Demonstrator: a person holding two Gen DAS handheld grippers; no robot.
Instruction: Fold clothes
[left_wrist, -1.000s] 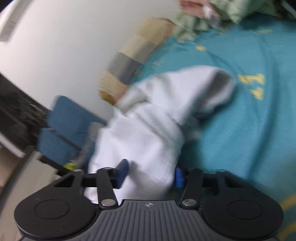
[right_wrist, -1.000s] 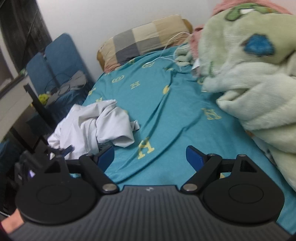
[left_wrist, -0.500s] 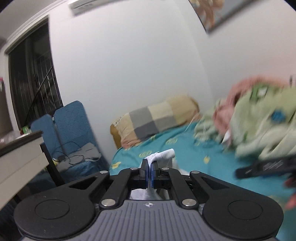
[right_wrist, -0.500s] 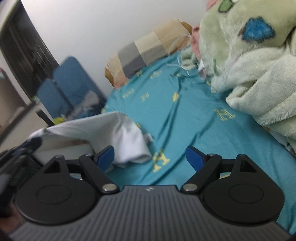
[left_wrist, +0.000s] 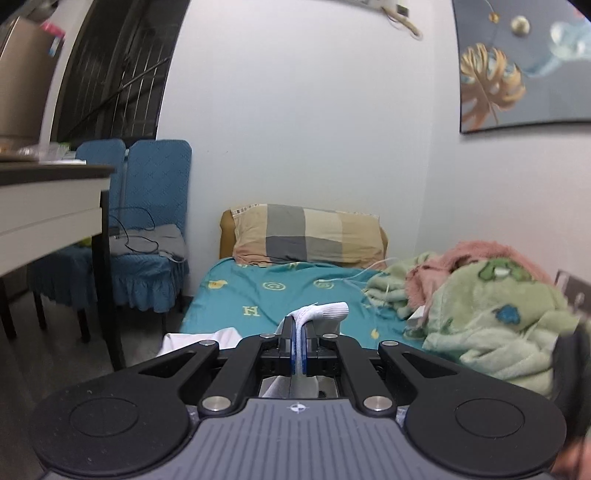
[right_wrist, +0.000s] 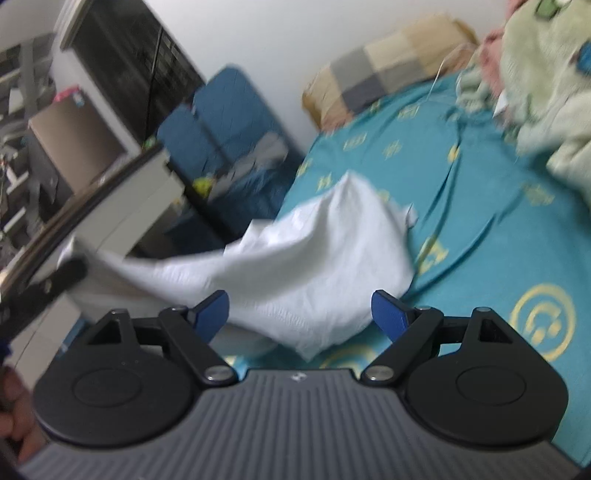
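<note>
Teal bed (left_wrist: 280, 291) — checked pillow (left_wrist: 306, 236), green blanket (left_wrist: 491, 321), white garment (right_wrist: 295, 258).

Your garment (right_wrist: 314, 258) hangs over the bed (right_wrist: 480, 206) edge; pillow (left_wrist: 306, 236) behind, blankets (left_wrist: 491, 314) right, chair (left_wrist: 147, 221) and desk (left_wrist: 48, 206) left.

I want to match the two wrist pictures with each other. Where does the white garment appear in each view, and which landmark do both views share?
Left wrist view: the white garment is at bottom centre, pinched in the shut left gripper.
Right wrist view: the white garment stretches from the left edge to the centre, above the open right gripper.
Shared landmark: the checked pillow at the head of the bed.
</note>
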